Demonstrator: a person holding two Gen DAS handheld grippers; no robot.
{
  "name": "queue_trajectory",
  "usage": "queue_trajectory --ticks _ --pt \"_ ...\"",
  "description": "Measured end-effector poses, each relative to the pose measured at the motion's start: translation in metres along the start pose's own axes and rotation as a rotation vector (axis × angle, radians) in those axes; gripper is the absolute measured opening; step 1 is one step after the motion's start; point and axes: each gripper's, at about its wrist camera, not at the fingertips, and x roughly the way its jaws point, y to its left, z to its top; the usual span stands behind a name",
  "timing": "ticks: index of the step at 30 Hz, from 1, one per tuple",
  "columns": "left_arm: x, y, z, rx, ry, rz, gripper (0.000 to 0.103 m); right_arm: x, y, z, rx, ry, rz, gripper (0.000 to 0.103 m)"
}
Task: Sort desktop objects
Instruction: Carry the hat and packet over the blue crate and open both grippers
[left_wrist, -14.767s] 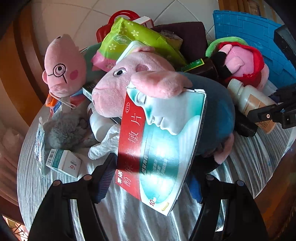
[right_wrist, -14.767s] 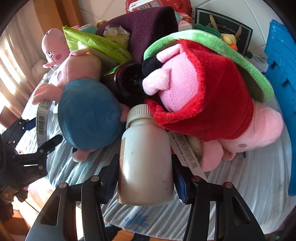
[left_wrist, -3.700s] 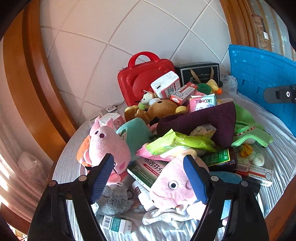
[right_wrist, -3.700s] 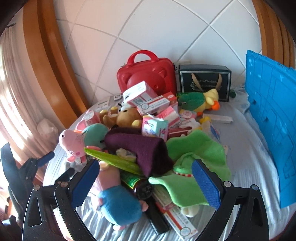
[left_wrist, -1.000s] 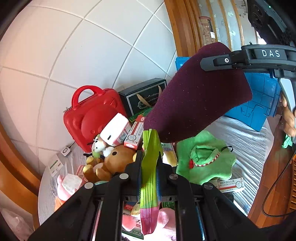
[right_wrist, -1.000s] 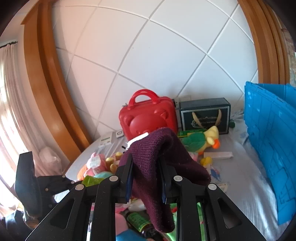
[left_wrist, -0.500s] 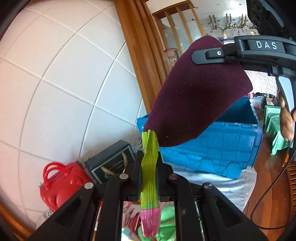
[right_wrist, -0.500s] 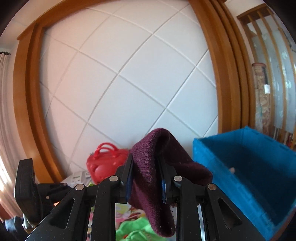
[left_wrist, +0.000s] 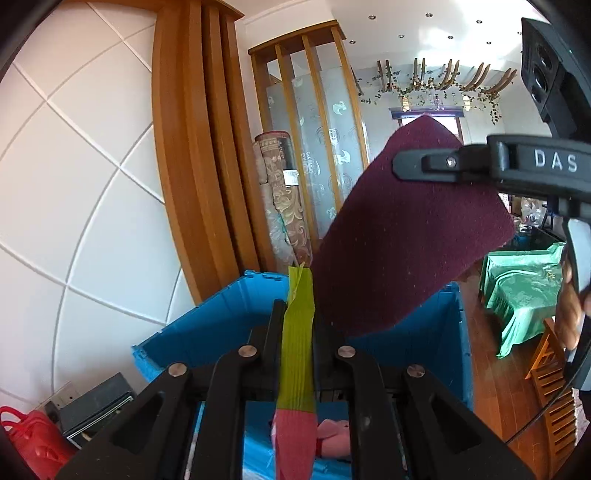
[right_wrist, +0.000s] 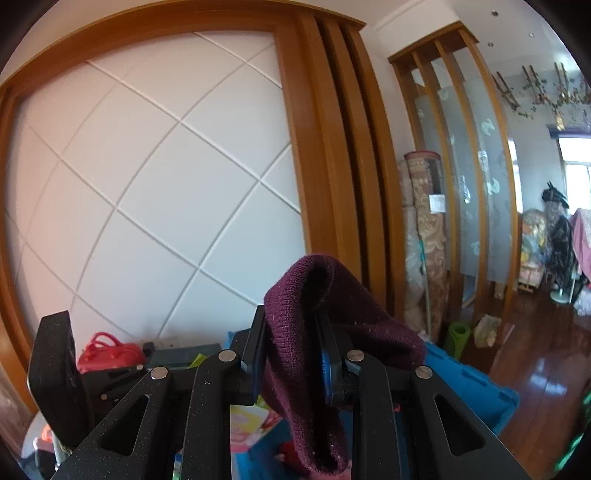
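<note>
- Left gripper (left_wrist: 297, 325): jaws pressed together on a flat green packet (left_wrist: 297, 354), held edge-on and upright between them; its lower end is pink and its top sticks up past the jaw tips.
- Right gripper (right_wrist: 291, 354): jaws pinching a folded maroon knit hat (right_wrist: 317, 332); the fold rises above the jaw tips, and the rest hangs down between and to the right of them.
- Blue crate (left_wrist: 221, 325): open-topped, directly below and ahead of both grippers; the packet and the hat are both held in the air above its opening.
- Left wrist view only: the right gripper seen from the side, with "DAS" lettering on its body and the hat hanging from it as a broad maroon flap; a hand (left_wrist: 570, 314) on that gripper's handle at the right edge; a pink plush toy (left_wrist: 332, 439) lying in the crate; a dark box (left_wrist: 92, 410) beside the crate's left wall; a green-draped piece of furniture (left_wrist: 521, 291) across the room.
- Right wrist view only: the ribbed hem of the hat, close up; the left gripper's body as a black block at the lower left; wooden floor (right_wrist: 535, 350) to the right of the crate.
- Both views: a red case (left_wrist: 26, 439) at the far left, a white panelled wall with wooden frame (right_wrist: 332, 147), and rolled carpets (left_wrist: 280, 199) standing behind the crate.
</note>
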Motion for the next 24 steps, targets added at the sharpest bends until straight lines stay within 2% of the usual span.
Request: queue_trajectory --ticks 5,8,10,12,13,14,16,19,24 --pt "0.042 -0.014 0.0 -0.052 0.042 -0.029 0.012 0.024 -0.062 -0.008 0.035 0.048 -0.066 0.024" --pt "0.054 -0.018 -0.004 -0.063 0.069 -0.026 0.021 0.031 -0.084 -0.013 0.055 0.06 -0.09 0.031" --pt "0.055 -0.021 -0.006 -0.044 0.082 -0.013 0.032 0.032 -0.097 -0.014 0.07 0.066 -0.086 0.037" --pt "0.055 -0.025 -0.008 -0.04 0.076 0.017 0.044 0.029 -0.104 -0.016 0.081 0.057 -0.08 0.06" --pt "0.052 -0.025 -0.009 -0.044 0.069 0.031 0.053 0.027 -0.107 -0.017 0.086 0.051 -0.081 0.065" --pt "0.05 -0.026 -0.01 -0.047 0.062 0.046 0.058 0.025 -0.107 -0.02 0.088 0.047 -0.076 0.069" --pt "0.043 -0.027 -0.011 -0.05 0.049 0.094 0.072 0.021 -0.105 -0.024 0.087 0.044 -0.059 0.069" --pt "0.031 -0.027 -0.015 -0.052 0.04 0.129 0.073 0.013 -0.099 -0.031 0.089 0.038 -0.023 0.07" --pt "0.009 -0.016 -0.033 -0.057 0.046 0.218 0.073 0.0 -0.085 -0.042 0.088 0.028 0.034 0.079"
